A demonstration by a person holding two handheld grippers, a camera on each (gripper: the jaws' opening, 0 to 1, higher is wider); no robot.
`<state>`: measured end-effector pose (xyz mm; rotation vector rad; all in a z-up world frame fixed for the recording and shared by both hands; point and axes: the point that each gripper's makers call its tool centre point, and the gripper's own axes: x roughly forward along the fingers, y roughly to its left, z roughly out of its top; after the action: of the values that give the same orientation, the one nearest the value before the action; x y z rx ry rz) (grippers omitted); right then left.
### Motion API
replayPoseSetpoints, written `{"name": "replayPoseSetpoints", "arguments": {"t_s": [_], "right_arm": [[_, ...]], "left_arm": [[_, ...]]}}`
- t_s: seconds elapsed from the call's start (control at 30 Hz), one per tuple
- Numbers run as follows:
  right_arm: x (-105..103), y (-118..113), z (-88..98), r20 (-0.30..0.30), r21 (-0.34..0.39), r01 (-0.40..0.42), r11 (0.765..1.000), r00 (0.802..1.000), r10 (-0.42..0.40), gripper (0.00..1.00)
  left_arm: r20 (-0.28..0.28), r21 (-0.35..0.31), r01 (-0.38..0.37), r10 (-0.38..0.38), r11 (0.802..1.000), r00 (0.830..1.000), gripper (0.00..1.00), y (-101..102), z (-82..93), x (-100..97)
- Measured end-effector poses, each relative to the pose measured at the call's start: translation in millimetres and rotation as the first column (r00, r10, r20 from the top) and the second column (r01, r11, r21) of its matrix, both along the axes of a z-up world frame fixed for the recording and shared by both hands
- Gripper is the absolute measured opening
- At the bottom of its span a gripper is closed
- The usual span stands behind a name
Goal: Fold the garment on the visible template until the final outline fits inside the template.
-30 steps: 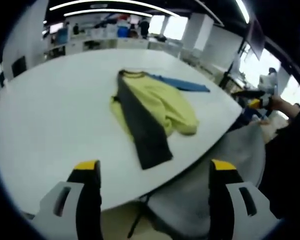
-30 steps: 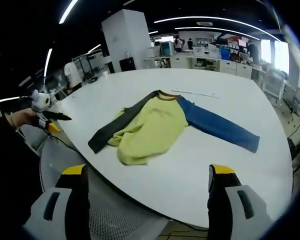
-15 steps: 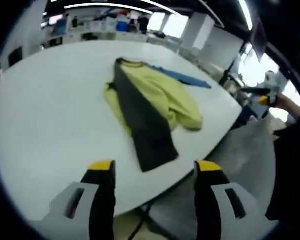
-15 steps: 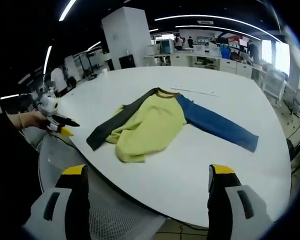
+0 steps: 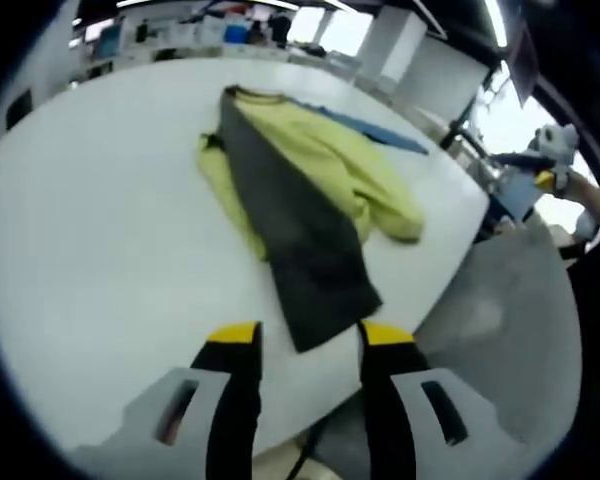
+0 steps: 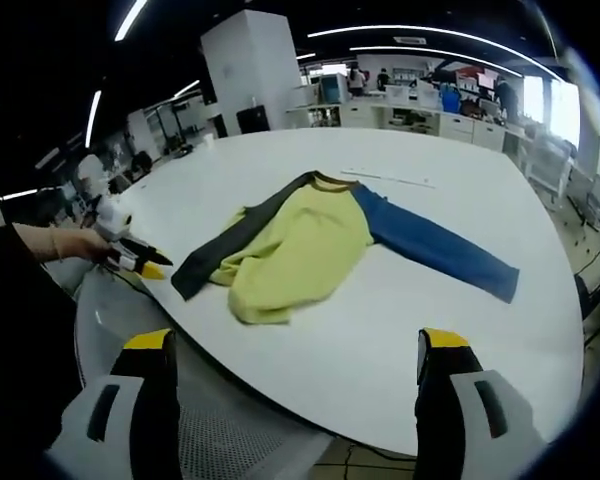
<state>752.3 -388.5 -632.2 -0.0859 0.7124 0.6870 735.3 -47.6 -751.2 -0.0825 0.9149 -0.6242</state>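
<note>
Left gripper (image 5: pixel 305 335): in the left gripper view we hold its jaws apart, with the gap lined up on the free end of the dark sleeve (image 5: pixel 298 255); nothing is between them.
Garment (image 5: pixel 315 175): a yellow body lies rumpled on the white table (image 5: pixel 90 260), the dark sleeve running toward us and a blue sleeve (image 5: pixel 375 130) trailing off the far side.
Grip advice: we judge the cuff should go deep between the jaws and be taken as one layer, clear of the table edge.
Right gripper (image 6: pixel 292 345): in the right gripper view we keep it wide open and empty, well back from the garment (image 6: pixel 295 250).
Left gripper again: there it (image 6: pixel 140 262) sits just beside the dark sleeve (image 6: pixel 235 240) end, in a hand (image 6: pixel 65 243).
Blue sleeve (image 6: pixel 435 255): spread flat to the right.
Template: we cannot make out its outline.
In the way: a grey chair (image 6: pixel 180 420) sits below the table (image 6: pixel 400 340) edge; desks and people stand far behind.
</note>
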Motion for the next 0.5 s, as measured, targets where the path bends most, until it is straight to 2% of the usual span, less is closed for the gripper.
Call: {"name": "replayPoseSetpoints", "arguments": {"t_s": [0.5], "right_arm": [[6, 1, -5.6, -0.014, -0.006, -0.003, 1.0, 1.0, 0.003, 1.0]], "left_arm": [[-0.035, -0.004, 0.025, -0.025, 1.0, 0.999, 0.16, -3, -13.0, -2.8]]}}
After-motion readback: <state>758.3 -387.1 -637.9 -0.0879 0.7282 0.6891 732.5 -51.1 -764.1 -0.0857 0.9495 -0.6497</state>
